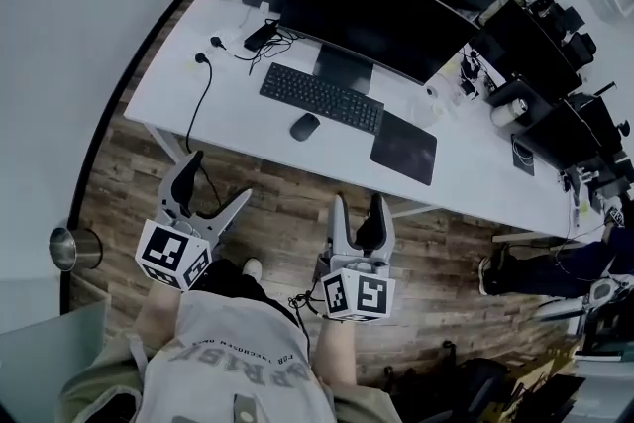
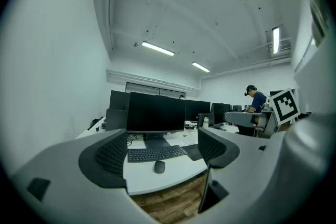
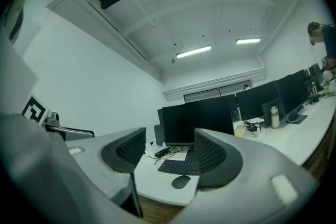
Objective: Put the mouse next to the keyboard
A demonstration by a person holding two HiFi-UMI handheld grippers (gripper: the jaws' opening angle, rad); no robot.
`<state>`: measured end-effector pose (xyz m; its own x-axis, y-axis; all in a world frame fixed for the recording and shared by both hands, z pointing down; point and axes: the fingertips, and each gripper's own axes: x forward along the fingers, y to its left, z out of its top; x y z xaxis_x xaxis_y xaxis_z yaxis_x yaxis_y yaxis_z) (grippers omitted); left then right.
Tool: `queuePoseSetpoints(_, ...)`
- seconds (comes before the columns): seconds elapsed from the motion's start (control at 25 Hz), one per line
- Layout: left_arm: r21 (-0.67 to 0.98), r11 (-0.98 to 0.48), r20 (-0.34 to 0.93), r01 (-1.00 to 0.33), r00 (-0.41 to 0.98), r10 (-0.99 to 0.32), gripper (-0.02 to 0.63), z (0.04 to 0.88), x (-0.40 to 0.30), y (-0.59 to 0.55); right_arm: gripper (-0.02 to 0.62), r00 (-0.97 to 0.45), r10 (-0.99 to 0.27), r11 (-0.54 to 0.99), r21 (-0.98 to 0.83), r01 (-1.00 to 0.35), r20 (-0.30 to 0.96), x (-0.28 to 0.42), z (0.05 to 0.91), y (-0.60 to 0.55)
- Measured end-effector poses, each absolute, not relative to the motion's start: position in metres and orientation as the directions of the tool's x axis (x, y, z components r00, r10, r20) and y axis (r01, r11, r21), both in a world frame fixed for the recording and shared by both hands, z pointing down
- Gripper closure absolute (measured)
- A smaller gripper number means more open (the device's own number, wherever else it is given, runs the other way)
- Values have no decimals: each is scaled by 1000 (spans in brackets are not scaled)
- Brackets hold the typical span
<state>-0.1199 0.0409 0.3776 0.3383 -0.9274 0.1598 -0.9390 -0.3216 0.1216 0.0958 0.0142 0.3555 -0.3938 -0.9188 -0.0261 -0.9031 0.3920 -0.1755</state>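
**Head view.** Both grippers hang over the wooden floor (image 1: 297,203), short of the white worktop (image 1: 233,64). The left gripper (image 1: 218,181) has its jaws spread wide. The right gripper (image 1: 358,205) has its jaws apart by a narrower gap. Neither holds anything. The mouse (image 1: 304,126) lies untouched just in front of the keyboard (image 1: 321,98), close to its front edge. A dark mouse pad (image 1: 404,147) sits just right of the keyboard and a monitor (image 1: 376,15) stands behind it. Loose cables (image 1: 265,43) trail behind the keyboard's left end.

**Left gripper view.** The jaws stand open with nothing between them. The mouse (image 2: 159,166) and keyboard (image 2: 156,153) show far off through the gap.

**Right gripper view.** The jaws are likewise parted and empty. The mouse (image 3: 181,181) shows in front of the keyboard (image 3: 181,167).

**Likely hazards.**
- The mouse's rounded, smooth shell may squirt out of a pinch that is off centre.
- A low approach could shove the mouse against the keyboard or nudge the keyboard itself.
- Setting the mouse down to the right of the keyboard means landing on the pad, and the left side lies nearer the cables.
- The worktop's front edge stands between the grippers and the mouse.
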Motion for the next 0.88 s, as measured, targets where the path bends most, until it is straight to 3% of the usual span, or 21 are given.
queuePoseSetpoints(0.88, 161, -376, 204, -912, 404, -892, 204, 410, -147, -118, 318, -330, -940, 307, -202, -930, 90, 65, 408, -131)
